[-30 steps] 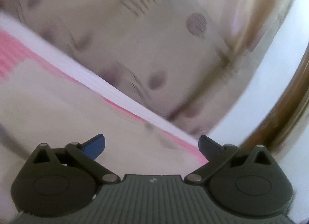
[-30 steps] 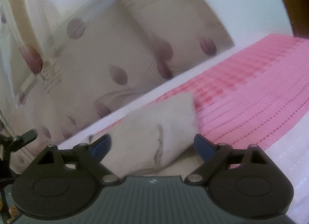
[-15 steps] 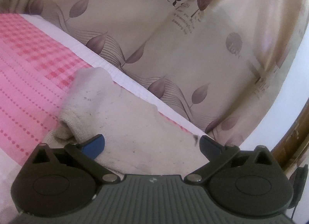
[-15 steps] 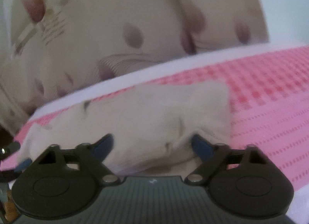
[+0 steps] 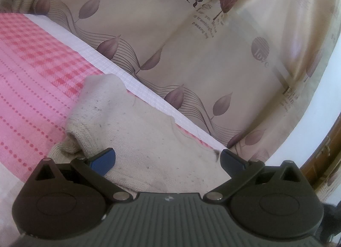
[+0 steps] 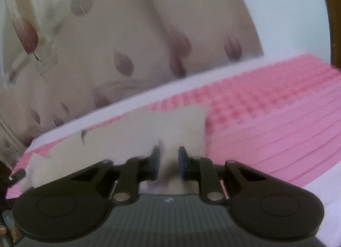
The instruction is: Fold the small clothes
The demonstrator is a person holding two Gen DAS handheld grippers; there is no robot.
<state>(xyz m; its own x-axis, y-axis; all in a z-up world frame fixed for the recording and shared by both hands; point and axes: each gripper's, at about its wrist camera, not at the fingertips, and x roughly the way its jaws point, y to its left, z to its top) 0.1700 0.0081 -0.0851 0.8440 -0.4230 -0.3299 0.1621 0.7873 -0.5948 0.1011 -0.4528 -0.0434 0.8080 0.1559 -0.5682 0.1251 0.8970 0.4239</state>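
Note:
A small cream knitted garment (image 5: 147, 138) lies on the pink checked cloth (image 5: 32, 80), with a sleeve or cuff folded at its left. My left gripper (image 5: 167, 159) is open, low over the garment's near edge, one finger at each side. In the right wrist view the same garment (image 6: 149, 127) lies flat near the cloth's far edge. My right gripper (image 6: 168, 161) has its jaws closed to a narrow gap around a pinch of the garment's near edge. That view is blurred.
A beige curtain with leaf print (image 5: 191, 44) hangs just behind the cloth's white border (image 5: 127, 78). A brown wooden frame (image 5: 328, 146) stands at the right. The left gripper's tip shows at the left edge of the right wrist view (image 6: 18, 175).
My right gripper's jaws have gone from wide open to nearly shut on the garment's edge. My left gripper has settled over the garment and stays open.

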